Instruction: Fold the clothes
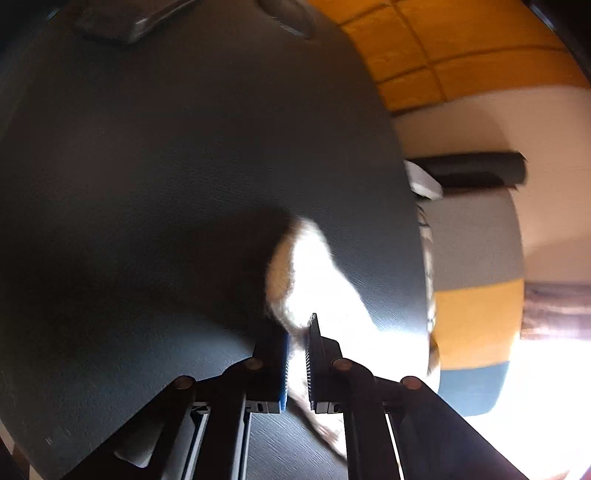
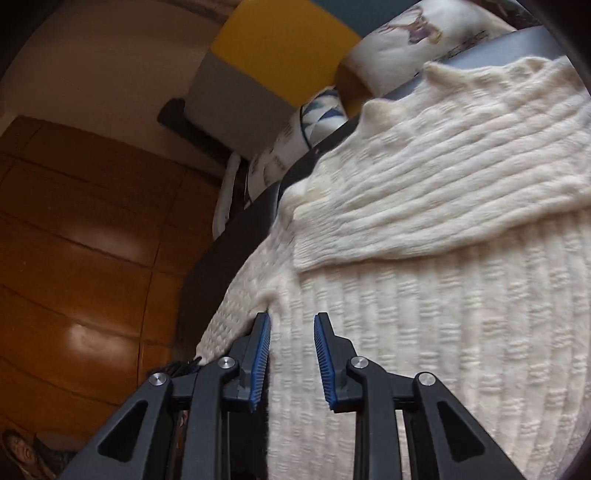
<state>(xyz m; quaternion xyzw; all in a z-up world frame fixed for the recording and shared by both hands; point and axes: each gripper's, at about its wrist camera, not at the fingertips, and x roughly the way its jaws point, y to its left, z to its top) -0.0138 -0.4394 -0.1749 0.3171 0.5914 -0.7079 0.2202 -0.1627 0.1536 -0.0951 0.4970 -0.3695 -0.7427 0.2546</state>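
- Two grippers show, one in each wrist view, both over a dark grey tabletop (image 1: 147, 184).
- Left gripper (image 1: 297, 354): its jaws are drawn nearly together and clench a thin, pale strip of the cream knitted sweater (image 2: 443, 295); the strip runs between the pads and trails back under the gripper.
- In the left wrist view the cloth (image 1: 314, 280) ahead of the jaws is washed out by bright light, so its knit cannot be made out there; it lies on the tabletop near the right-hand edge.
- Right gripper (image 2: 291, 354): its blue-padded jaws stand partly apart, with ribbed sweater cloth in the gap; whether the pads press on the cloth I cannot tell.
- In the right wrist view the sweater lies spread across the tabletop, with a ribbed part, a sleeve by its look, folded crosswise over the body.
- Its left edge lies close to the tabletop's rim, just ahead of the right gripper's left finger.
- Beyond the tabletop stand a block-coloured panel (image 2: 280, 48) of yellow, grey and blue, and printed pillows (image 2: 406, 40).
- Wooden floor (image 2: 74, 258) fills the left of the right wrist view.
- A dark flat object (image 1: 122, 22) lies at the tabletop's far end in the left wrist view; it is too blurred to identify.
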